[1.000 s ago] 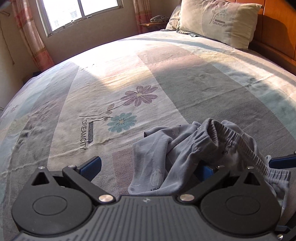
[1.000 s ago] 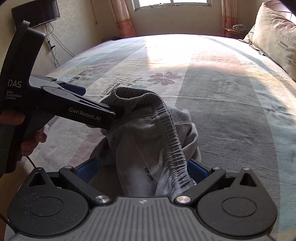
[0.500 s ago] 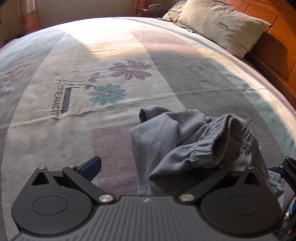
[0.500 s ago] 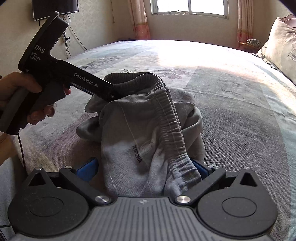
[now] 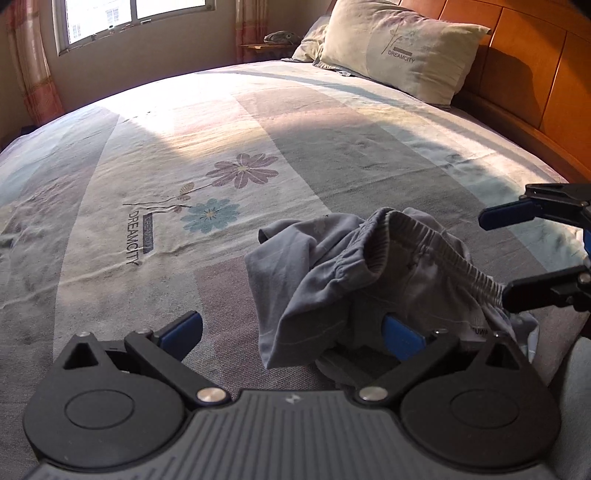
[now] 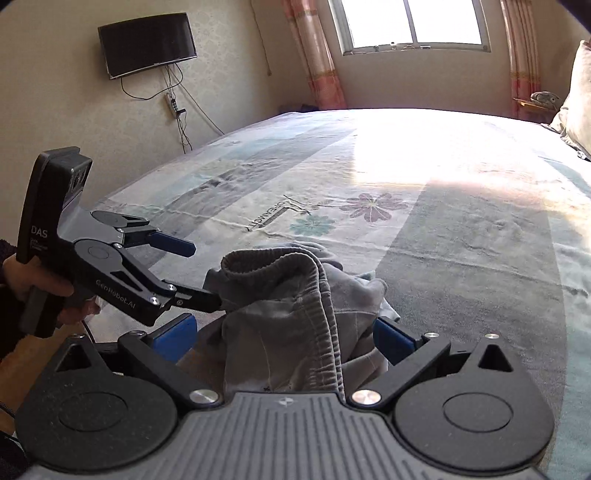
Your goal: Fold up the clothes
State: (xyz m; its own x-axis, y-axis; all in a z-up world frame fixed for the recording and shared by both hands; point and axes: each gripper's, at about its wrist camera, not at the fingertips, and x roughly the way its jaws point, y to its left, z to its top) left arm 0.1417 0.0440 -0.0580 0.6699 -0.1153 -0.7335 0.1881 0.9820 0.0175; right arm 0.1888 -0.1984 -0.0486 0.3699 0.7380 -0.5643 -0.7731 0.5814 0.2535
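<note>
Though hooked at the elastic waistband (image 5: 417,240) from two sides, not yet folded in any sense. Noted the grey garment (image 5: 314,273) as a crumpled heap on the near part of the bed (image 5: 184,147), legs tucked under and twisted, waistband humped up as the highest part. No flat layer, no crease, no aligned edge to record. Judged as the opening stage: spreading not done, smoothing not done, every fold left to do. Cannot tell front from back in the bunched cloth.

Recorded the left tool (image 5: 291,321) low over the bed and aimed across it toward the pillow (image 5: 399,62), jaws spread wide, clamping nothing. Seen from the right wrist view with its lower finger against the waistband loop and its upper finger clear above the cloth; cannot tell whether inside the loop or merely touching. Noted cloth draped over one finger in the left wrist view. Held by a hand (image 6: 40,291) wrapped round the grip, at the bed's edge.

Recorded the right tool (image 6: 284,325) likewise wide open, gripping nothing, with the heap lying between and over its fingers. Seen from the left wrist view with the waistband's far end caught at its lower finger, upper finger well clear. Pointed roughly toward the window (image 6: 413,22), at an angle to the left tool, both converging on the heap.

Probable need: a proper pinch on the waistband at each side before any lifting and shaking flat.
</note>
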